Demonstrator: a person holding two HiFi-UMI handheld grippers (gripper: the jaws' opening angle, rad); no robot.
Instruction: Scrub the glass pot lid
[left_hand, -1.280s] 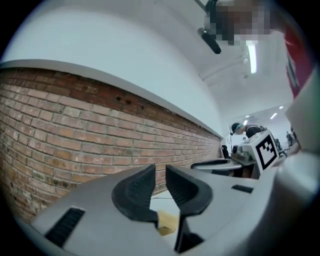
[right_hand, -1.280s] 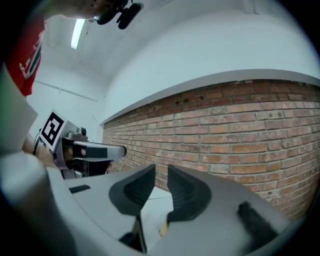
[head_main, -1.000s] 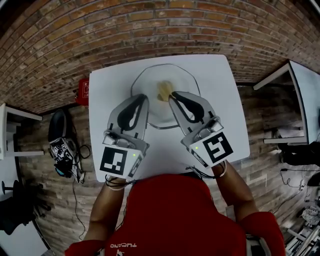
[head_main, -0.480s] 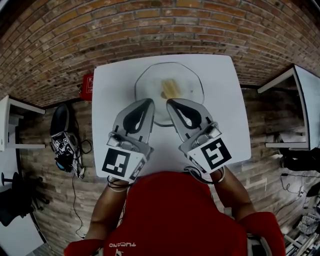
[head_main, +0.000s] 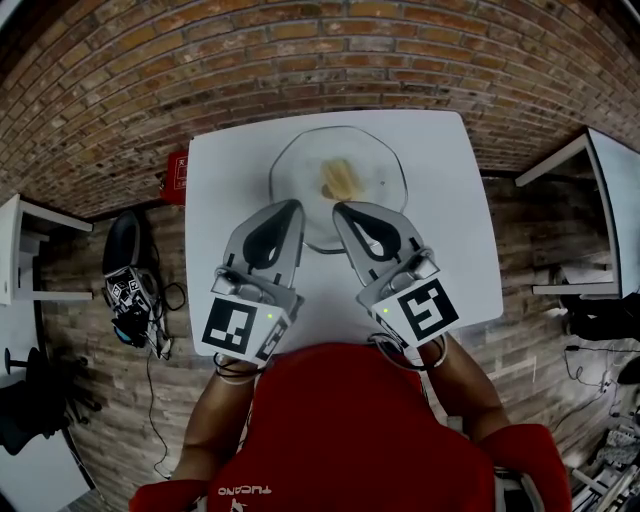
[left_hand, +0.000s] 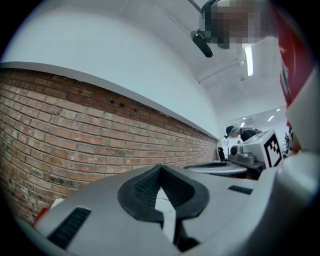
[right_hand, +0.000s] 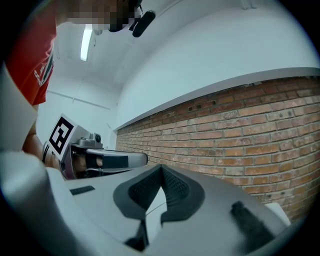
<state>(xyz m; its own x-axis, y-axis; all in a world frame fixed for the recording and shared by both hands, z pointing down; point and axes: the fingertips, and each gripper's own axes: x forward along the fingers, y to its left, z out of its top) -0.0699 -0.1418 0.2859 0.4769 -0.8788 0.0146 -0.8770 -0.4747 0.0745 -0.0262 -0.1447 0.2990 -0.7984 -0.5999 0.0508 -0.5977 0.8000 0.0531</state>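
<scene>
The round glass pot lid (head_main: 372, 165) lies on the white table (head_main: 445, 210) toward its far side. A yellowish sponge (head_main: 337, 180) sits at the lid's middle. My left gripper (head_main: 292, 206) points at the lid's near left edge, shut with nothing in it. My right gripper (head_main: 343, 209) is over the lid's near edge, just short of the sponge, also shut and empty. In the left gripper view the black pads (left_hand: 145, 187) meet at their tips, and the right gripper view shows its pads (right_hand: 172, 190) the same way. Both views look up at a brick wall.
A red object (head_main: 174, 174) sits on the floor by the table's left edge. A dark bag (head_main: 124, 247) and a device with square markers (head_main: 128, 298) lie on the floor to the left. Other white tables (head_main: 610, 190) stand at right and left.
Both grippers have drawn back a little toward the person. The right gripper's tip, which was beside the sponge, is now just short of it.
</scene>
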